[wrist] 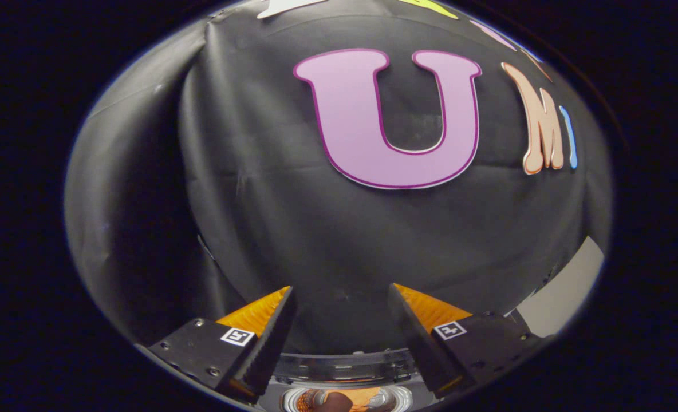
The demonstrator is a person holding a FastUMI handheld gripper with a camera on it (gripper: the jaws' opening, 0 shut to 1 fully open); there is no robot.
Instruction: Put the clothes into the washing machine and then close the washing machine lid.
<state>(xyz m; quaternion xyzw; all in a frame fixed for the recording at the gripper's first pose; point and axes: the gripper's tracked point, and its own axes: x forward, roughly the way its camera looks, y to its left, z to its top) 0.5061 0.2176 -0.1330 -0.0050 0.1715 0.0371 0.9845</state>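
My gripper is open, its two fingers spread wide with nothing between them, raised and facing the booth's black cloth wall. Low between the fingers, under the gripper, I see the rounded rim of the washing machine. Below that rim shows a round opening with something orange and brown inside; I cannot tell whether that is clothing. The machine's lid cannot be made out.
The black cloth wall hangs close ahead, creased, with a fold running down beyond the left finger. A pale grey panel shows beyond the right finger, at the cloth's lower edge.
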